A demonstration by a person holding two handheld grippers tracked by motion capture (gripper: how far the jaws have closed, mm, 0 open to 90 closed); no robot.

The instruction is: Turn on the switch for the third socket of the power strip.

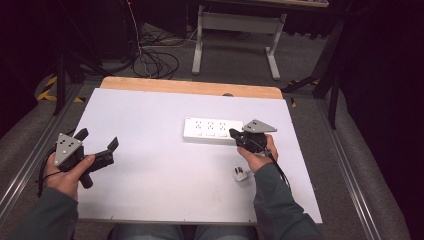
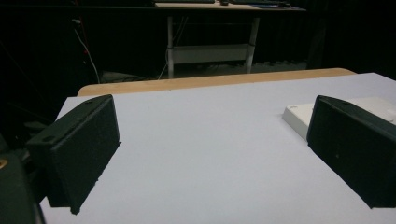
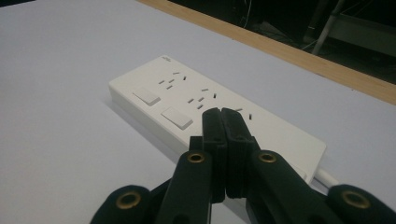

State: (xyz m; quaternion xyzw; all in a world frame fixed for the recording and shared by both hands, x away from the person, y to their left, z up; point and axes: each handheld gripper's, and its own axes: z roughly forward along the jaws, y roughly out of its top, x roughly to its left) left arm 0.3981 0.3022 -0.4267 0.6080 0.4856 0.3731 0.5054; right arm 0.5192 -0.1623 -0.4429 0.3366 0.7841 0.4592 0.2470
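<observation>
White rectangular plastic power strip (image 1: pixel 211 130): lies flat on the white-topped counter (image 1: pixel 165 170), right of centre, long axis across the counter. The right gripper view alone resolves its socket slots, two rocker switches and a small embossed mark, unreadable. White plug (image 1: pixel 241 174): seen from the high view, nearer the person. Right hand-held gripper (image 3: pixel 221 119): jaws pressed together, empty, over the strip's near edge. Left hand-held gripper (image 1: pixel 97 141): jaws wide apart, empty, well apart from the strip.
</observation>
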